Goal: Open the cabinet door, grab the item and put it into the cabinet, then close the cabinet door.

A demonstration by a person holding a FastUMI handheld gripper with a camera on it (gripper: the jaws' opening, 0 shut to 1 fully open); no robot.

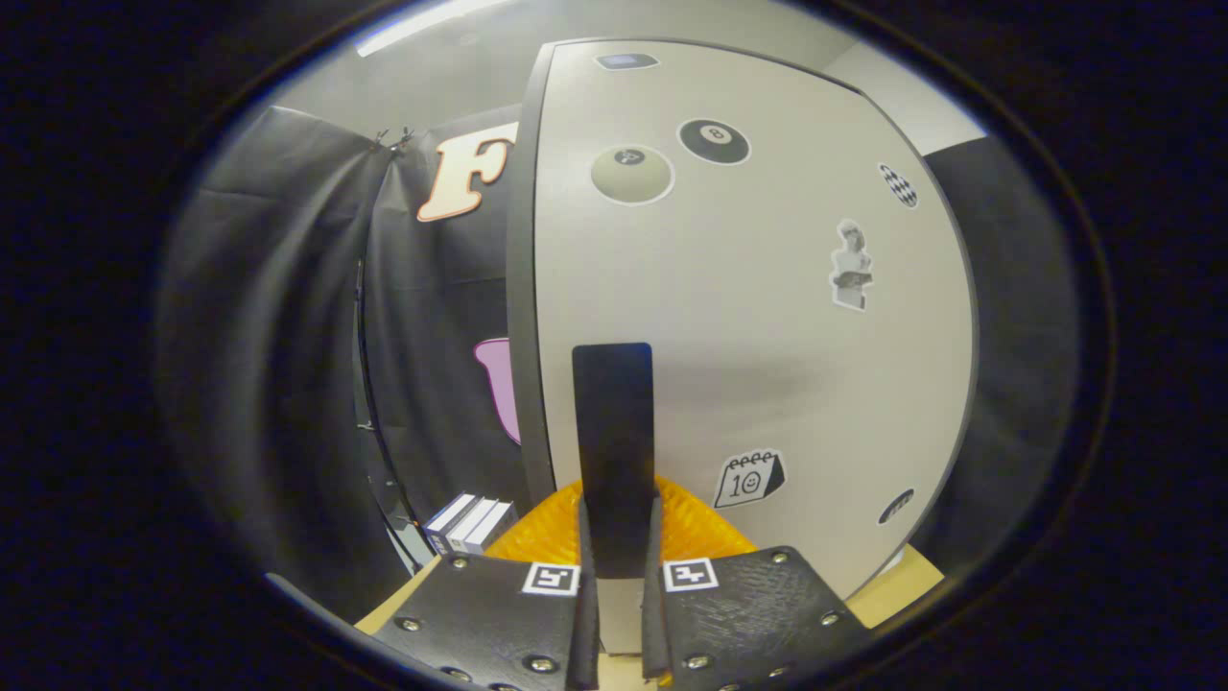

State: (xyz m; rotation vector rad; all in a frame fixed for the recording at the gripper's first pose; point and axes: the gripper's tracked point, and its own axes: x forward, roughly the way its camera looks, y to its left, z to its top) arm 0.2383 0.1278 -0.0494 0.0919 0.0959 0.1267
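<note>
Gripping flat slab handle (614, 451) — tongs (619, 585) — smooth door (767, 317).

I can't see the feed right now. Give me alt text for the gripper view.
The gripper is closed on the upright black handle of the pale cabinet door, with both fingers pressing its sides. The door carries several stickers, and small white boxes sit on the wooden table beside the cabinet.

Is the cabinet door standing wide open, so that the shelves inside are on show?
No: the cabinet door faces the tool flat-on with its stickered front, and the fingers clasp its dark upright handle.
</note>
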